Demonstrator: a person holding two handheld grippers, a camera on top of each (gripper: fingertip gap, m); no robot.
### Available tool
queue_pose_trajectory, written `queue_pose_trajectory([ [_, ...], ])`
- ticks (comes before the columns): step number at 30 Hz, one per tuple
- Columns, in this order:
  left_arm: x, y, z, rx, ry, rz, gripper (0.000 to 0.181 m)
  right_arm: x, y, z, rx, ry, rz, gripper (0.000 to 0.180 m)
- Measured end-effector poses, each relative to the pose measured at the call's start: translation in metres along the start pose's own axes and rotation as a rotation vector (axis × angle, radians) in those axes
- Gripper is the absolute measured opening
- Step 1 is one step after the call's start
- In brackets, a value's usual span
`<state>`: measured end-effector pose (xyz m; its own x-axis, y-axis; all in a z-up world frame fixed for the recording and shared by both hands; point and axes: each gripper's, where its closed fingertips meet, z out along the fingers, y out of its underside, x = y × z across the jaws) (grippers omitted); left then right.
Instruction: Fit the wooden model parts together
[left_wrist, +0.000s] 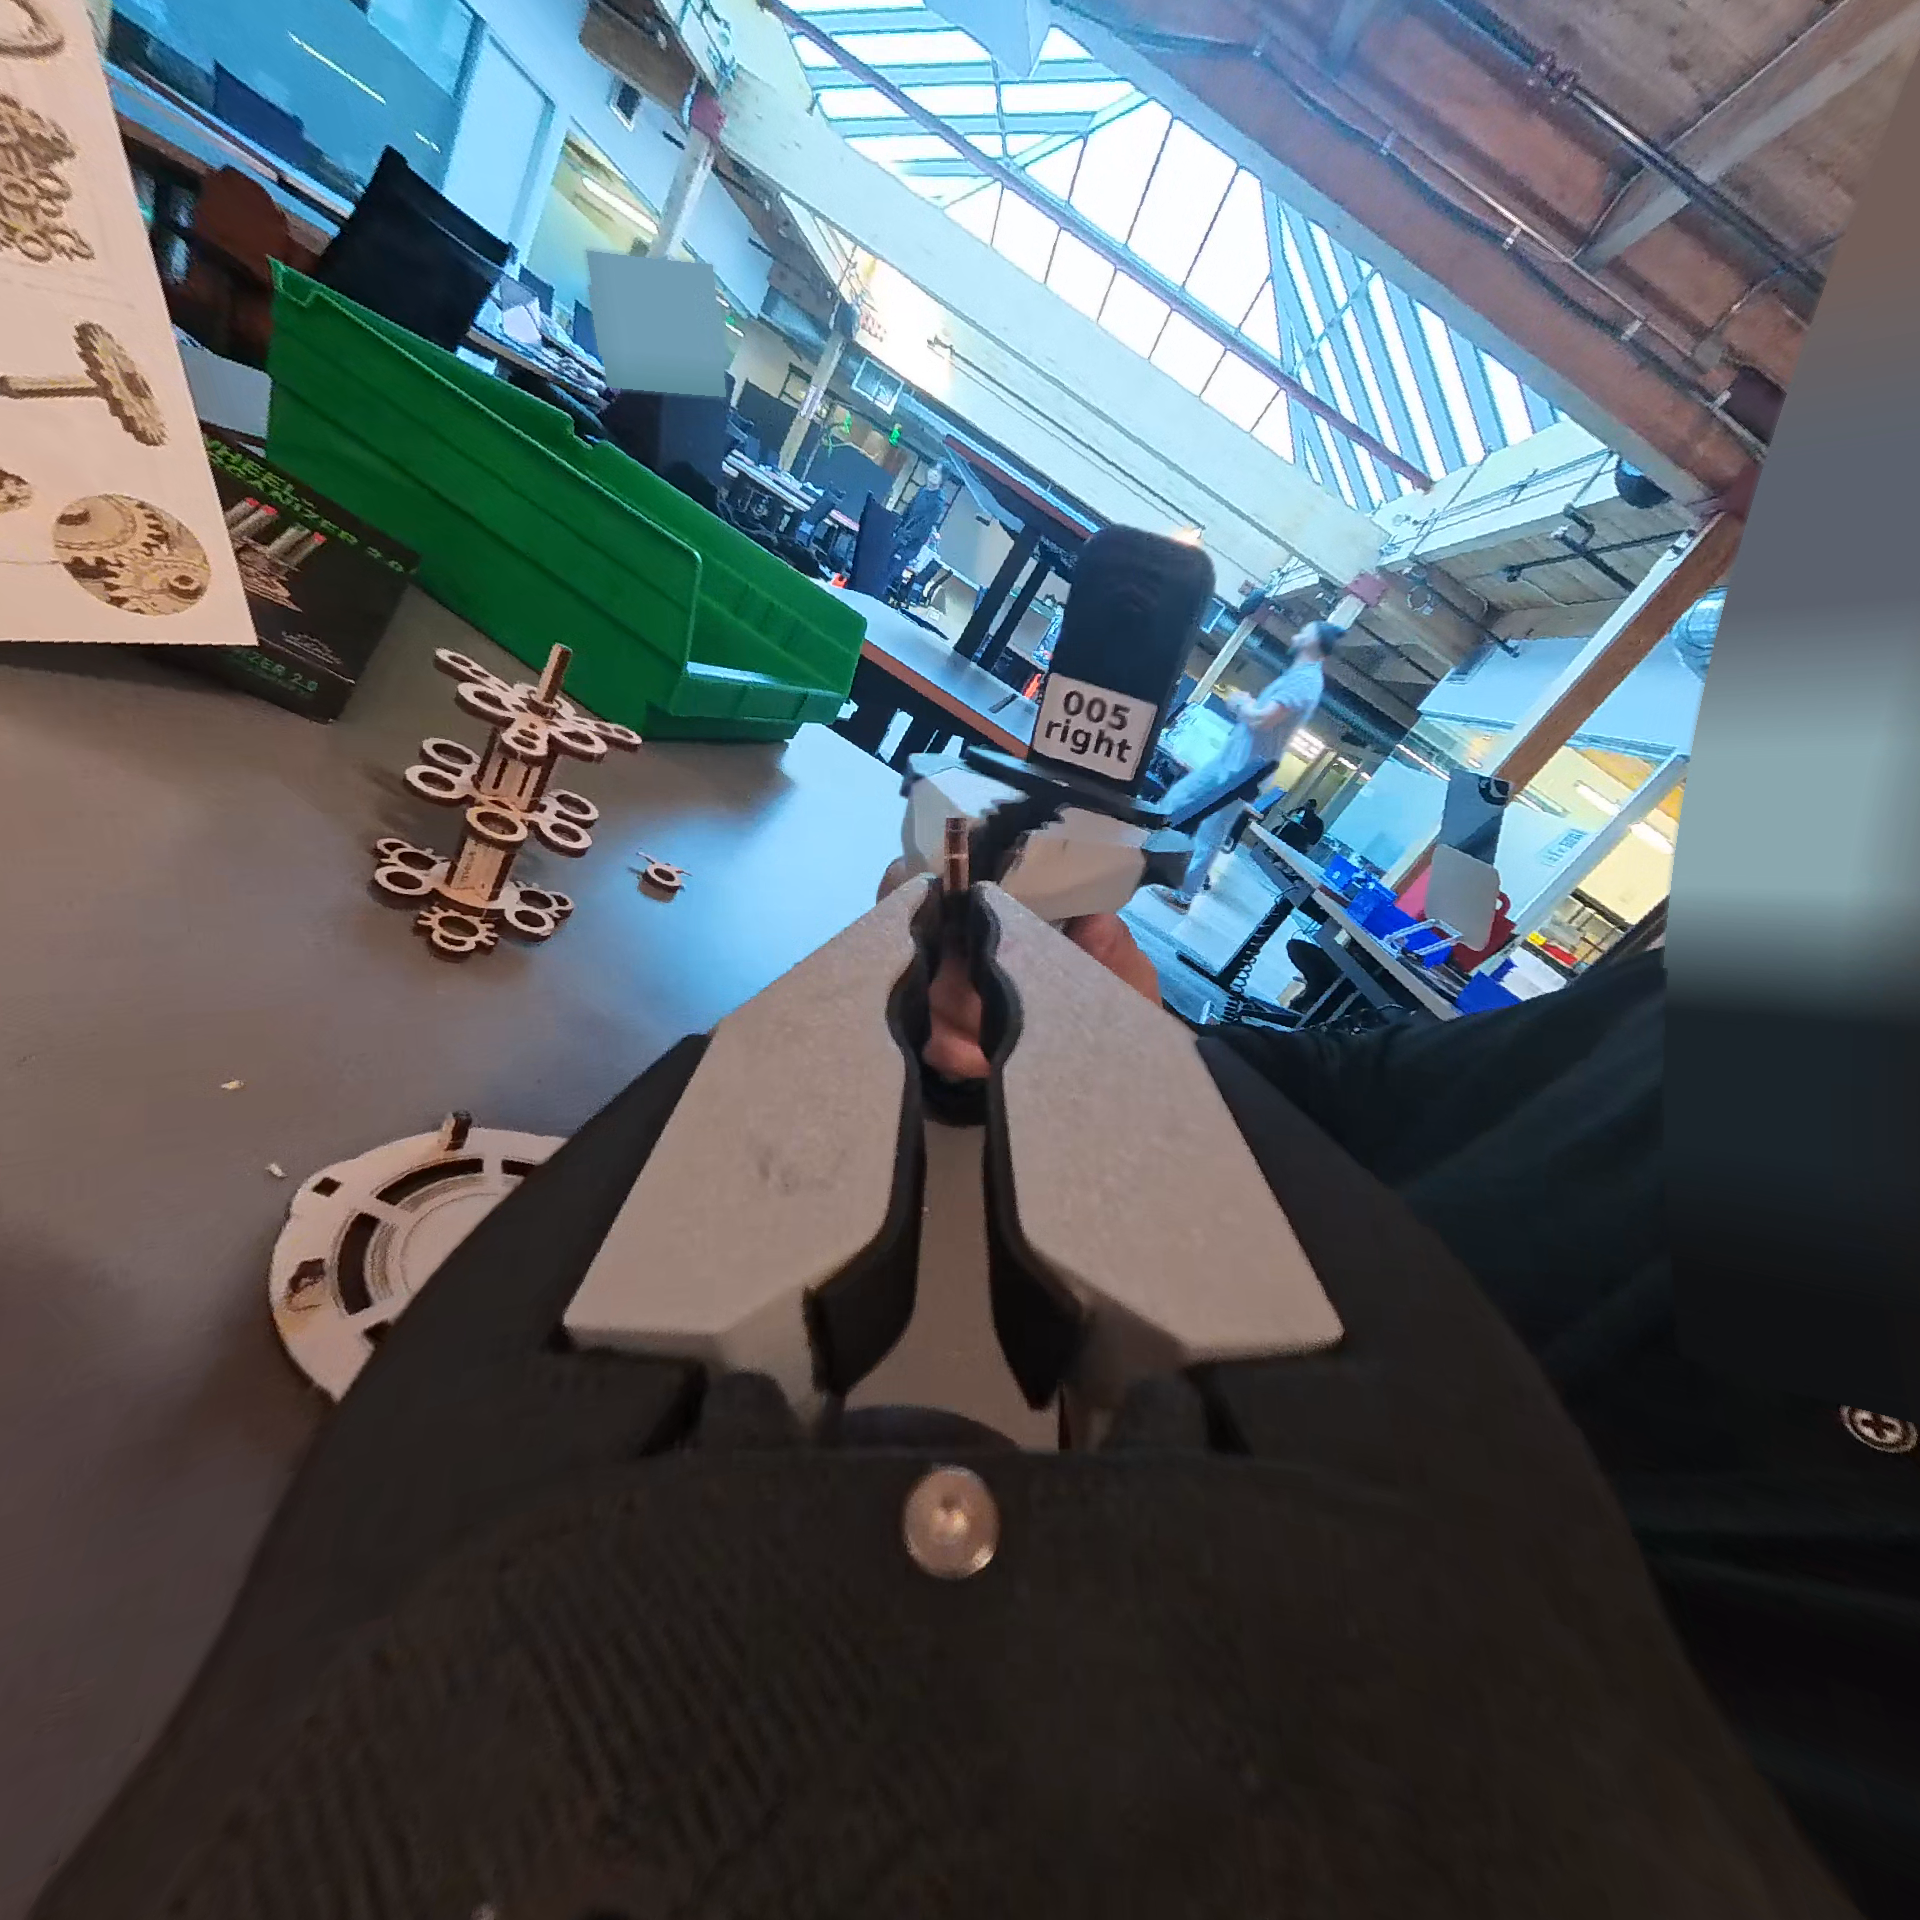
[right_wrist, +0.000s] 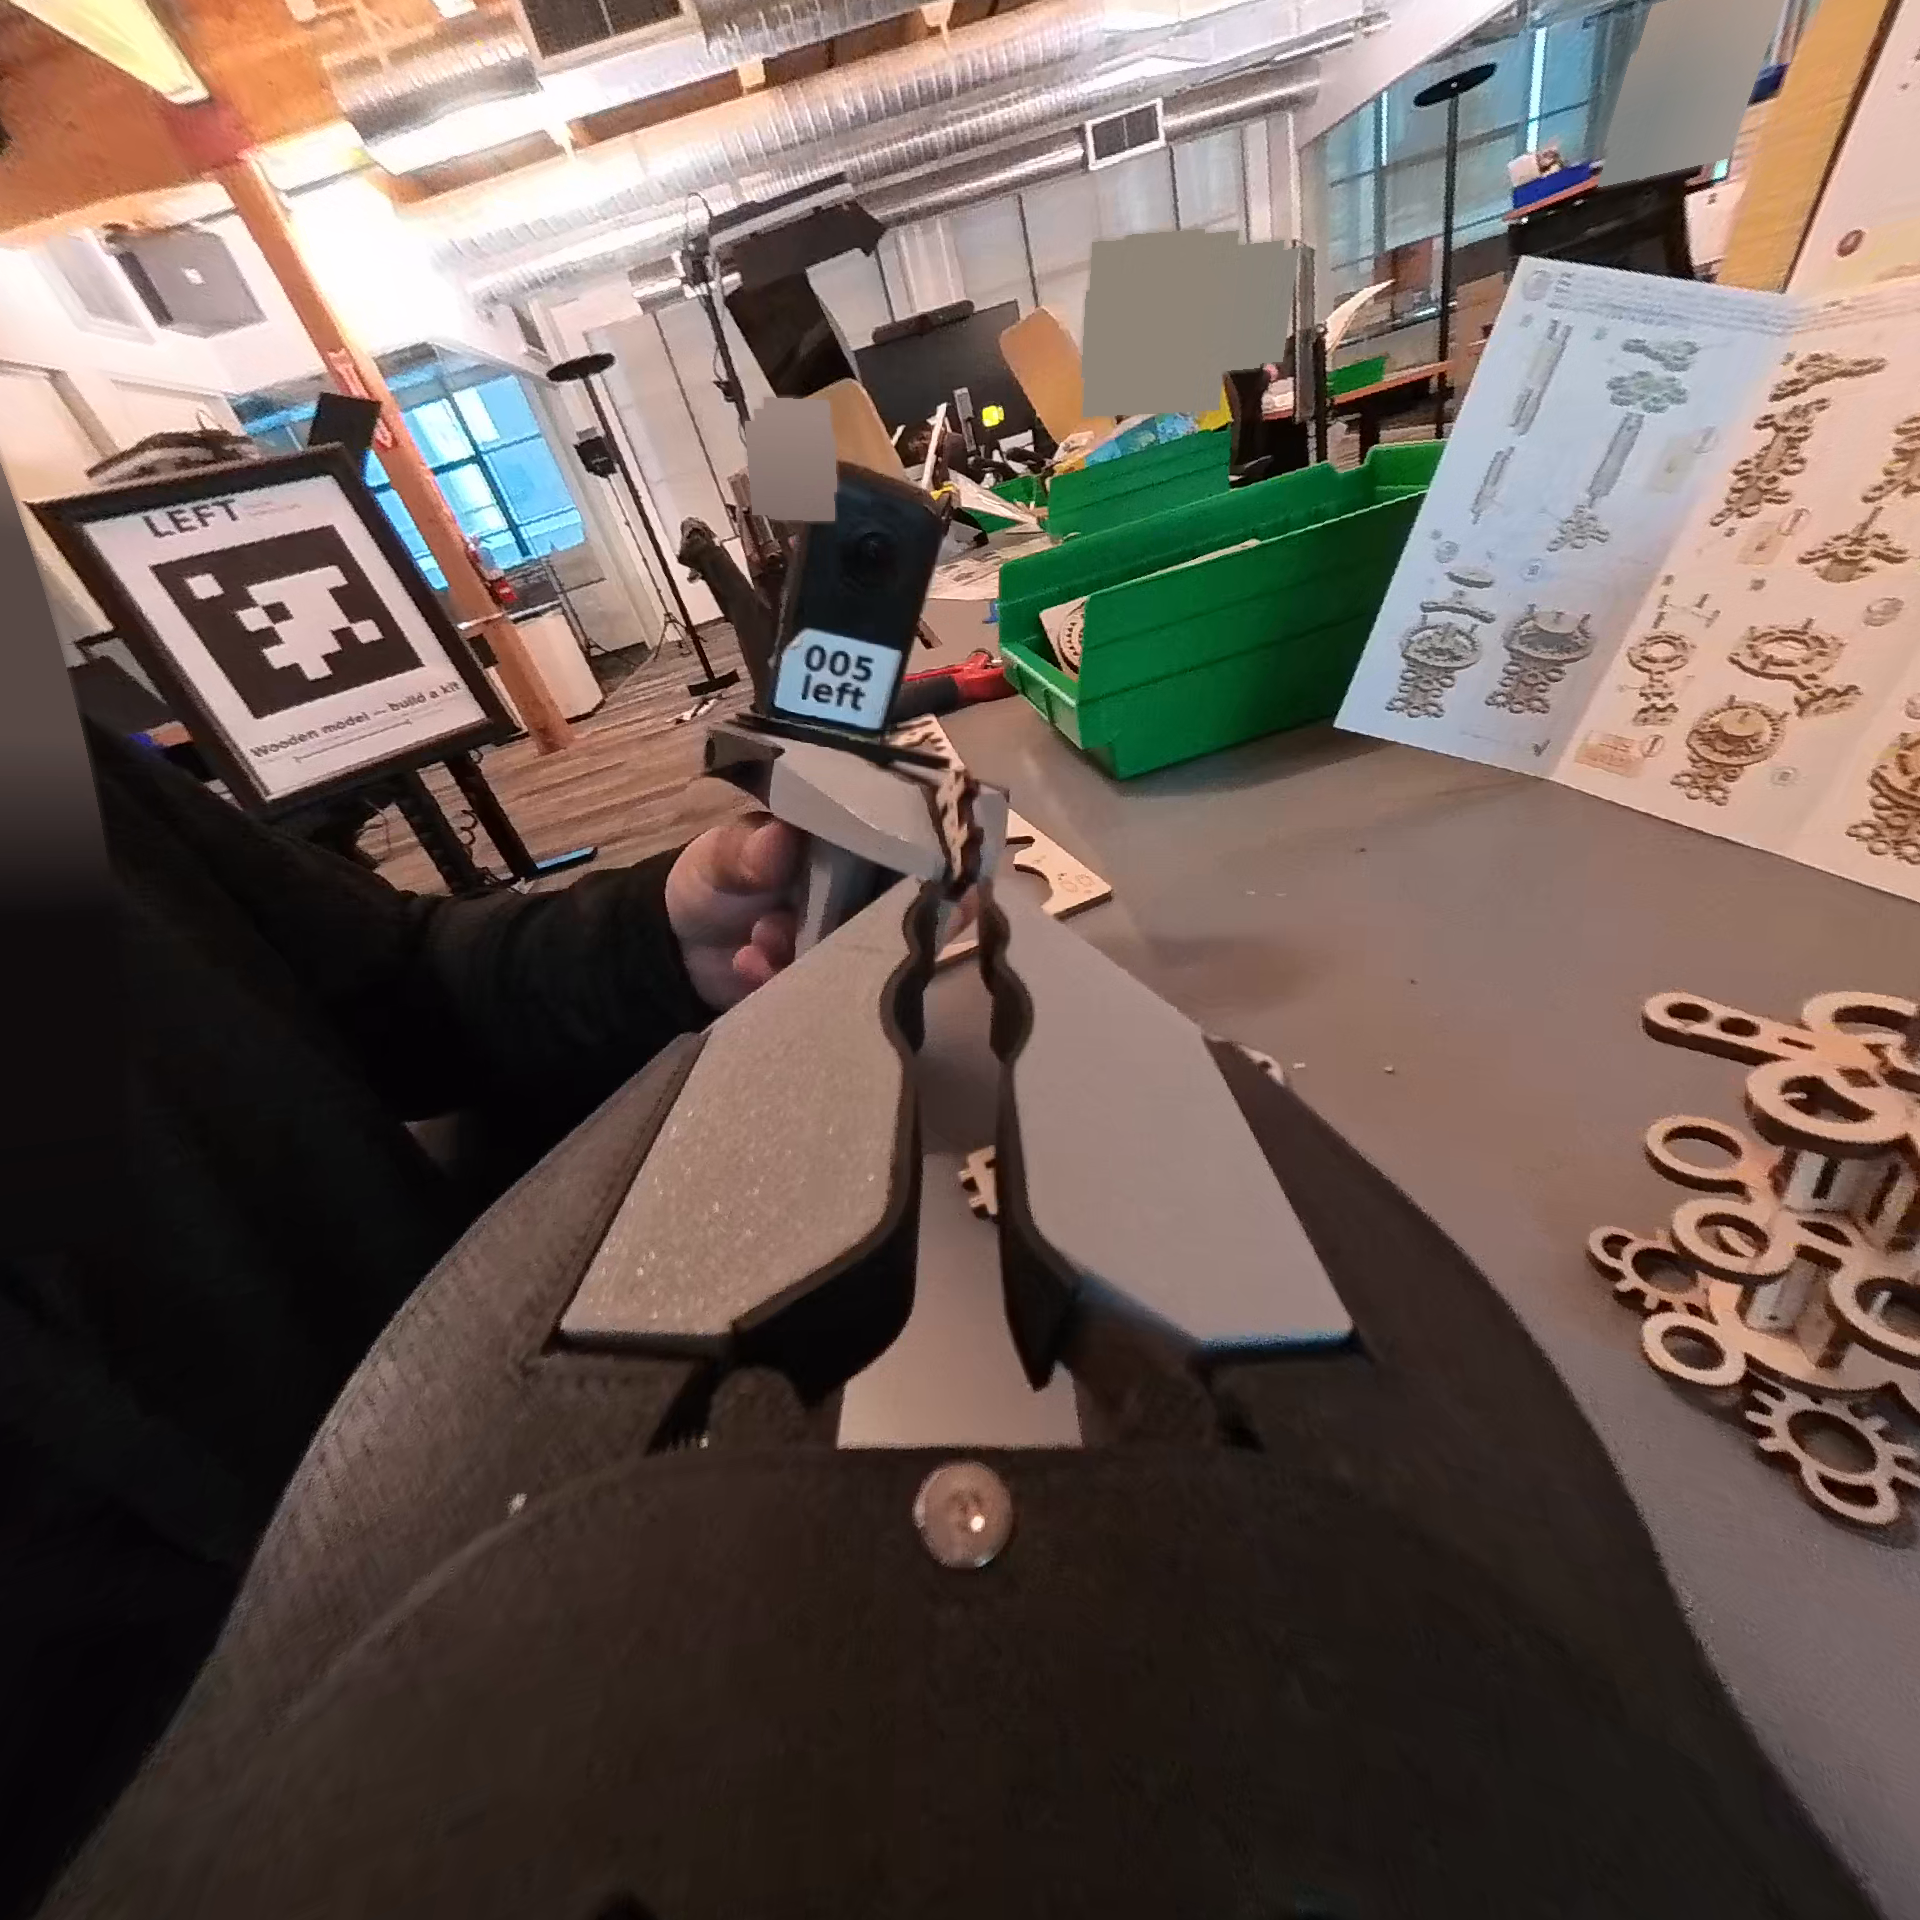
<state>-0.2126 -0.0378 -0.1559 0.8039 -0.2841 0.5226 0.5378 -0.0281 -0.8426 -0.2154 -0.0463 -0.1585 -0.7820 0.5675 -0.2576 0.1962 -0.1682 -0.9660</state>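
My left gripper (left_wrist: 954, 902) is shut on a small wooden peg (left_wrist: 954, 852) that sticks up out of its tips. My right gripper (right_wrist: 954, 920) meets it tip to tip above the grey table (left_wrist: 208, 987). Its jaws stand nearly together on a small pale part (right_wrist: 940, 927) that is mostly hidden. The left gripper's body also shows in the right wrist view (right_wrist: 883, 810), and the right gripper's body in the left wrist view (left_wrist: 1039, 842). A built wooden tower of ring-shaped pieces (left_wrist: 499, 810) stands on the table to the left (right_wrist: 1787, 1247).
A small loose wooden piece (left_wrist: 660, 873) lies near the tower, another (right_wrist: 982, 1184) under my right gripper, and a flat one (right_wrist: 1060, 883) beyond. A white round disc (left_wrist: 353, 1247), green bins (left_wrist: 520, 520), a dark box (left_wrist: 301, 613) and instruction sheets (right_wrist: 1662, 623) stand around. Left and right tips are no more than a few centimetres apart. Left tips and right tips are each some 12 cm from the white round disc (left_wrist: 353, 1247).
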Motion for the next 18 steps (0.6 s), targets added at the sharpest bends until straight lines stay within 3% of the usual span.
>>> queue_pose_trajectory([
  [18,0.0032,0.0067,0.0035,-0.044,0.039,-0.06,0.0,-0.0009,-0.0023,-0.0037,0.025,-0.059,0.088,0.0],
])
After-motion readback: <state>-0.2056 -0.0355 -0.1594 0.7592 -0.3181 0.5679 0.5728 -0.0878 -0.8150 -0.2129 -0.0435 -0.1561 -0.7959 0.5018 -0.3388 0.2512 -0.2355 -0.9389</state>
